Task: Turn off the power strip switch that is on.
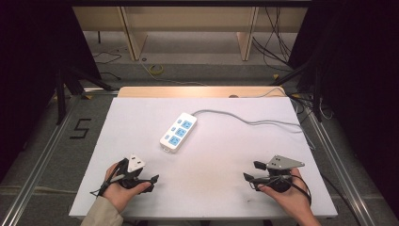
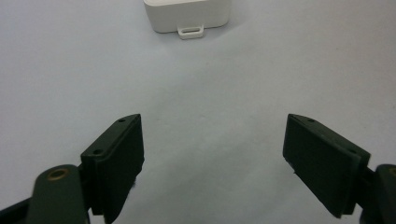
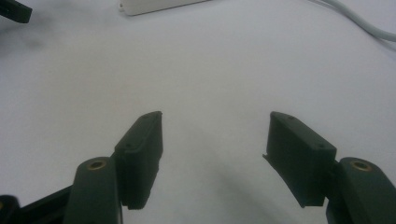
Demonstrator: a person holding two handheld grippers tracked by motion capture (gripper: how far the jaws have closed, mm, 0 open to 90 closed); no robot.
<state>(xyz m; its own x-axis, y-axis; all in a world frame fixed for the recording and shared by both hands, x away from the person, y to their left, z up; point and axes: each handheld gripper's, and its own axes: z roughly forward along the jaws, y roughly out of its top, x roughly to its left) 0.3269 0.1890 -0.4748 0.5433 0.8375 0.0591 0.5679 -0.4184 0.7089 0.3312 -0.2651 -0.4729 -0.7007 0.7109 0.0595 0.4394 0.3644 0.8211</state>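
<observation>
A white power strip (image 1: 179,132) with blue sockets lies slantwise in the middle of the white table (image 1: 221,188). Its grey cable (image 1: 254,121) runs off to the right edge. My left gripper (image 1: 149,182) rests low at the front left, held in a hand, jaws open and empty. In the left gripper view the gripper (image 2: 212,154) faces the strip's near end (image 2: 187,16), well short of it. My right gripper (image 1: 252,171) sits at the front right, also open with nothing between its jaws. The right gripper view has the gripper (image 3: 215,149) over bare table, the strip (image 3: 159,5) far off.
The cable (image 3: 359,21) crosses the top right of the right gripper view, and a tip of the other gripper (image 3: 14,10) shows at its top left. Beyond the table are a wooden edge (image 1: 197,92), floor cables and dark stands on both sides.
</observation>
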